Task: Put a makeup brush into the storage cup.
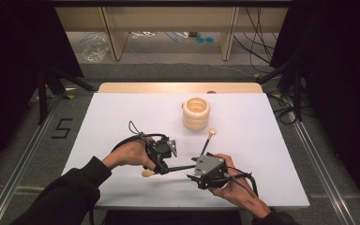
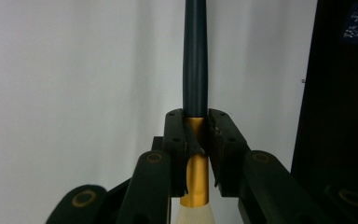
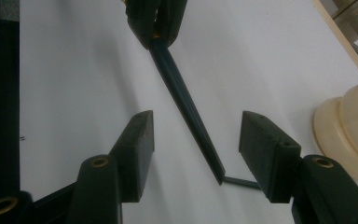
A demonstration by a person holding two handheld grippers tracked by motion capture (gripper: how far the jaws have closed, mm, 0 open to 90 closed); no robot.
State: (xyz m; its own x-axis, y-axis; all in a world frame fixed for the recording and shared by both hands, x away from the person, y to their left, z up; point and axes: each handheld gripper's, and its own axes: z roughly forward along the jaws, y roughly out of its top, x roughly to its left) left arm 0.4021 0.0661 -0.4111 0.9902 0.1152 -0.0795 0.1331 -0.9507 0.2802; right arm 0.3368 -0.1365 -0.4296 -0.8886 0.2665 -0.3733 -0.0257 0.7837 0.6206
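My left gripper (image 1: pixel 161 161) (image 2: pixel 196 116) is shut on the gold ferrule of a brush (image 1: pixel 176 168) (image 2: pixel 195 56) with a dark handle and a cream tip. The handle runs right toward my right gripper (image 1: pixel 193 170) (image 3: pixel 196 126). That gripper's jaws stand open on either side of the handle's end, and neither pad touches it. In the right gripper view the brush handle (image 3: pixel 177 84) slants up to the left gripper (image 3: pixel 156 23). A second brush (image 1: pixel 207 143) with a cream tip lies on the sheet just beyond the right hand. A cream ribbed holder (image 1: pixel 196 114) (image 3: pixel 349 130) stands further back.
The white sheet (image 1: pixel 122 112) covers the table, and a wooden edge (image 1: pixel 178 87) shows at its far side. Metal rails run along both sides of the table. Cables trail from both grippers near the hands.
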